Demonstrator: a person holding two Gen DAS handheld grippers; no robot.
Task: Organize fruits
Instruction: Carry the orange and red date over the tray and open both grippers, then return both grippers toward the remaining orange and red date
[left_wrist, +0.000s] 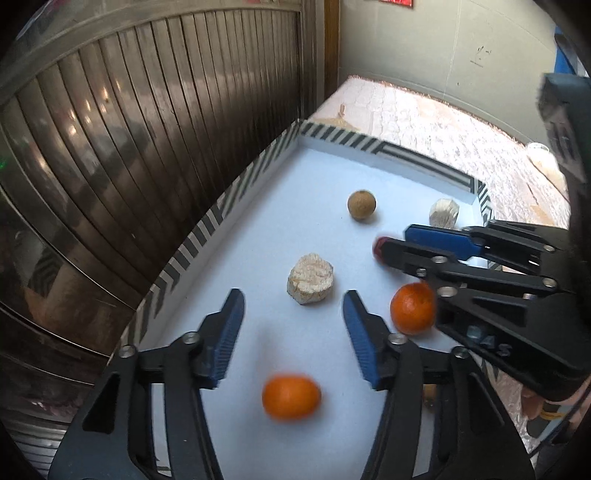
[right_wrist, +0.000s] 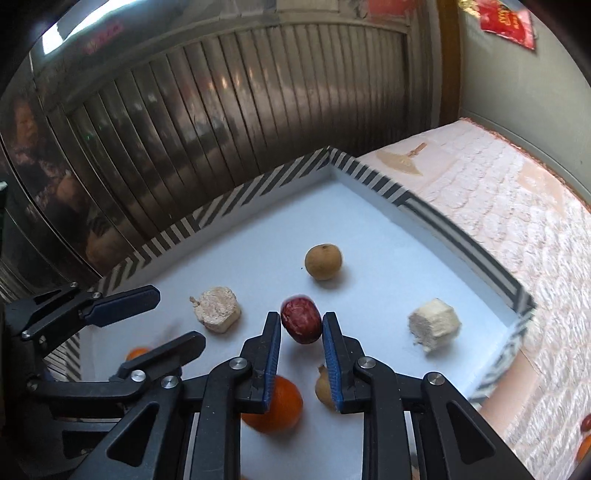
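A white tray (left_wrist: 317, 166) with a striped rim holds the fruit. My left gripper (left_wrist: 292, 295) is open above the tray floor. A blurred orange (left_wrist: 291, 397) lies loose between its fingers, touching neither pad. My right gripper (right_wrist: 301, 316) is shut on a dark red date (right_wrist: 301, 323), held above the tray. Under the right gripper sit a second orange (right_wrist: 275, 406) and a small brown fruit (right_wrist: 323, 387), both partly hidden. A brown longan (right_wrist: 323, 261) rests further back. In the left wrist view the right gripper (left_wrist: 393, 240) reaches in from the right.
Two pale crumbly chunks lie in the tray, one (right_wrist: 218, 308) near the left gripper (right_wrist: 177, 315) and one (right_wrist: 434, 325) by the right wall. A ribbed metal shutter (left_wrist: 129, 147) stands beyond the tray. A pink patterned cloth (right_wrist: 498, 192) covers the table on the right.
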